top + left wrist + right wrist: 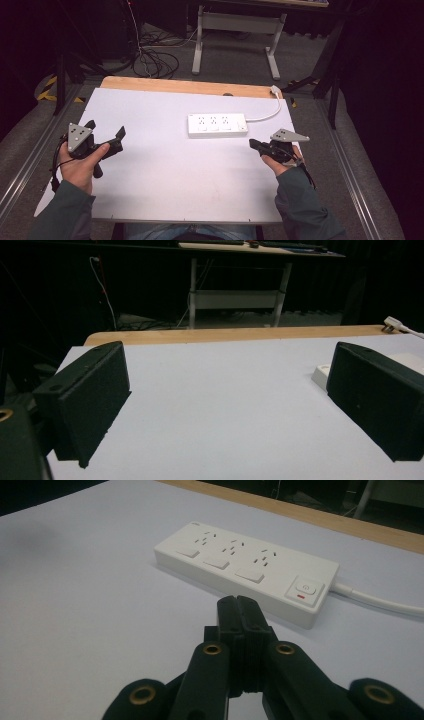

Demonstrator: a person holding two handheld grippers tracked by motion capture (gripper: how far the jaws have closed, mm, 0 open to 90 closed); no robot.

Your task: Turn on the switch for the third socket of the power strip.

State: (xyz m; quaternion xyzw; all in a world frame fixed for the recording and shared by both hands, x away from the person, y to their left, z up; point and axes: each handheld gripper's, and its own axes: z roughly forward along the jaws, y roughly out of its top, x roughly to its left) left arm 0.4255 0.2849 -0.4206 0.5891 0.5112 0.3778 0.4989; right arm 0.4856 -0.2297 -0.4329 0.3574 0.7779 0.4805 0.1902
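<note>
A white power strip (217, 124) with three socket sets lies on the white tabletop (165, 165), its cable (267, 116) running to the back right. In the right gripper view the strip (245, 565) lies just ahead of my right gripper (239, 602), whose jaws are pressed together with nothing between them. That right gripper (253, 144) hovers near the strip's right end, below it in the high view. My left gripper (106, 131) is at the table's left, jaws wide apart and empty. Between its fingers (90, 400) the left gripper view shows bare tabletop and the strip's corner (321, 375).
A wooden edge (190, 87) runs along the table's far side. Beyond it stand a desk frame (235, 35) and cables on the floor (155, 60). A plug (392, 322) sits at the back right corner.
</note>
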